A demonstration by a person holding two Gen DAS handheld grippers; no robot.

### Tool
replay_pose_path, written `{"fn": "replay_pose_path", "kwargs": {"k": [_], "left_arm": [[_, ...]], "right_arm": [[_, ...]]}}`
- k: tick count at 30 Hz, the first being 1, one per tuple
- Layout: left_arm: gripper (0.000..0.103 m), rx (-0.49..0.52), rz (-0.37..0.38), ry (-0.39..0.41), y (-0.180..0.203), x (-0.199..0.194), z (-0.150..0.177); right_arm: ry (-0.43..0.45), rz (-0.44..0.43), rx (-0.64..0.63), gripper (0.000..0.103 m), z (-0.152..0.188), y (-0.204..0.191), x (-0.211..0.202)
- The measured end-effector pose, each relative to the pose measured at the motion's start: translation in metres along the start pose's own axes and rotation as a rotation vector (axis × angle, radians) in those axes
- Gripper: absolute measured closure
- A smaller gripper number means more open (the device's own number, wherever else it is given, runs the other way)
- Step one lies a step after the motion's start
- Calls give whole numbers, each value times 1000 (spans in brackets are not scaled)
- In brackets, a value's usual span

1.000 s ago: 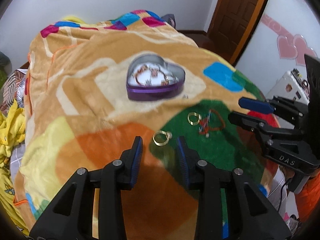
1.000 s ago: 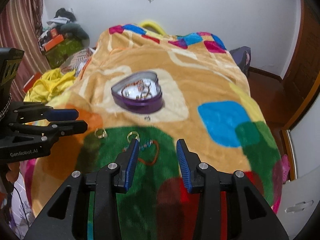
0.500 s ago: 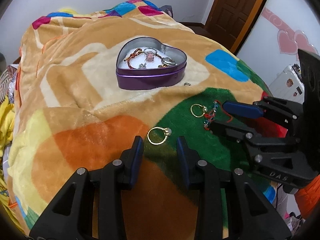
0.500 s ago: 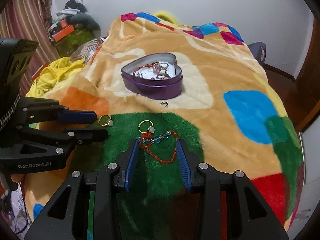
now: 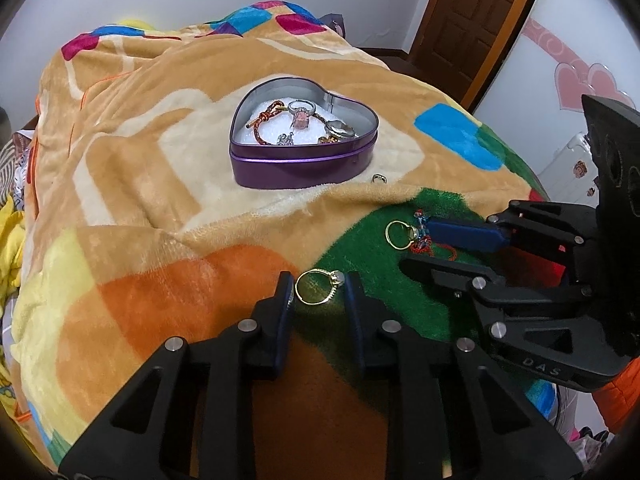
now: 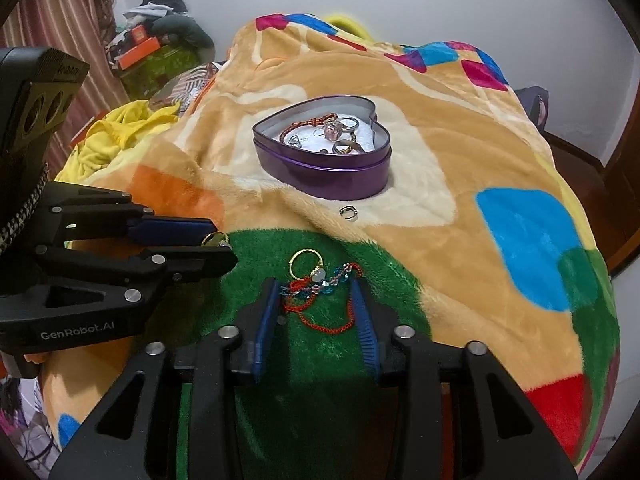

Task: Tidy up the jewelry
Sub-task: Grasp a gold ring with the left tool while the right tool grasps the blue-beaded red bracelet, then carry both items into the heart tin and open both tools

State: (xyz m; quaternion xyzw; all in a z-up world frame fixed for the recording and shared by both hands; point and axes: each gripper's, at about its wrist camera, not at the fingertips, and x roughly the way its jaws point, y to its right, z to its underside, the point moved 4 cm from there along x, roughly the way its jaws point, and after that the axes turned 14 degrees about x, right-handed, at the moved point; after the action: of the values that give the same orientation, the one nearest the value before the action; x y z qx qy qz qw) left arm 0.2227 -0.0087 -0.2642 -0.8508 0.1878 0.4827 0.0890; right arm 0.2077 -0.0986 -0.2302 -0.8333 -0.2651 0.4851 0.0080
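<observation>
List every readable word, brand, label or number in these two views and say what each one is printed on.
"GenRobot.AI": white print on the black body of the left tongs, seen from the right wrist.
"DAS": raised letters on the black body of the right tongs, seen from the left wrist; any letters before them are hidden.
Embossed lettering on the top edge of the left device's camera housing: too blurred to read.
Stickers on the white appliance: too small to read.

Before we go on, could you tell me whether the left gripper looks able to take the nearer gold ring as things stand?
Probably yes: the left gripper is open with the gold ring lying flat on the blanket between its fingertips, nothing covering it.
</observation>
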Motion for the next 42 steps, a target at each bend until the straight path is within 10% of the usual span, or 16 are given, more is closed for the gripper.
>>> {"fn": "replay_pose_path", "kwargs": {"k": [5, 42], "left_arm": [[79, -10, -7, 10, -1, -3, 0], [79, -61, -92, 238, -36, -88, -51]], "right_arm": [[-4, -15, 3, 95, -1, -1, 0], [274, -50, -25, 97, -70, -29, -65]]}}
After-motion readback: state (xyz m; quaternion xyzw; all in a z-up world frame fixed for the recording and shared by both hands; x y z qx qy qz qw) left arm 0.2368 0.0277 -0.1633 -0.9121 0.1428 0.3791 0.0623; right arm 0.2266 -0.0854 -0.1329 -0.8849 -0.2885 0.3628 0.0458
